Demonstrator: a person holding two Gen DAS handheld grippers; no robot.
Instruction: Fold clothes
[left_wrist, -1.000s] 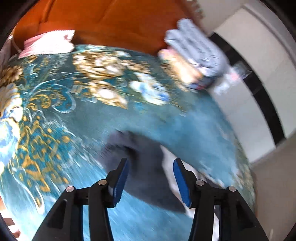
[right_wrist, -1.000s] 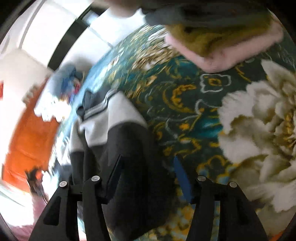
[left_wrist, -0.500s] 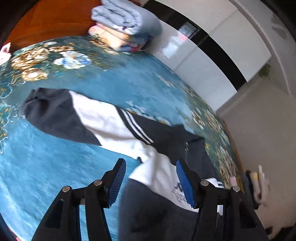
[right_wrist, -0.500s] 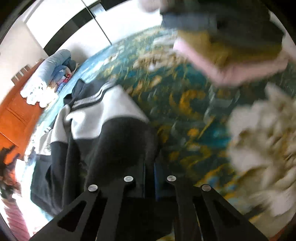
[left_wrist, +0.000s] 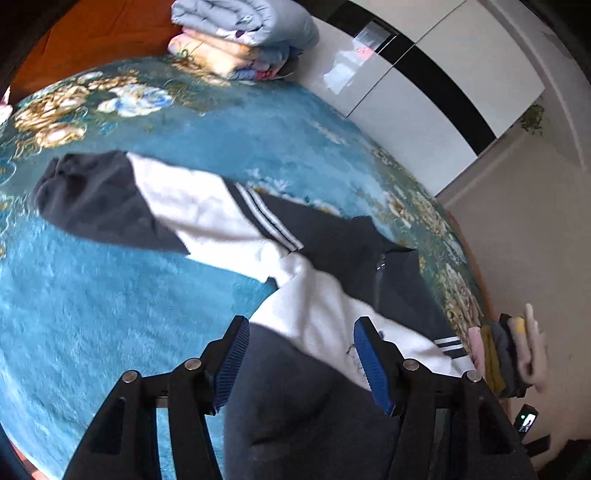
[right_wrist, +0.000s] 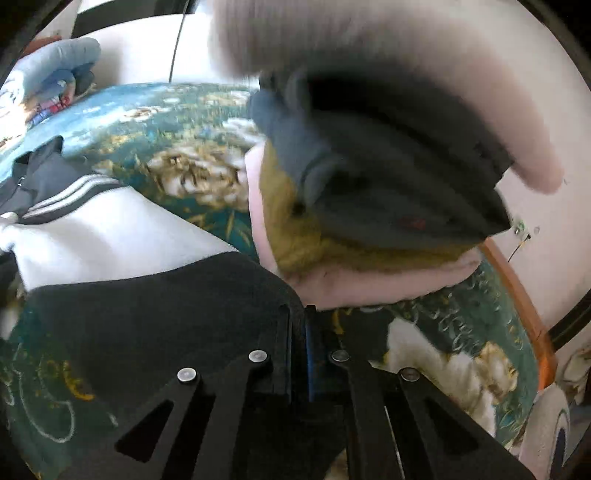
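Right claw (right_wrist: 306, 332) pinches the jacket (left_wrist: 221, 218) hem — left claw (left_wrist: 299, 354) spread above its body.

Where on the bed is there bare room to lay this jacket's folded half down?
Bare blue bedspread lies left of the jacket under its sleeve, and more beyond it toward the folded quilts. The right side is crowded: the clothes stack sits right beside the right tongs.
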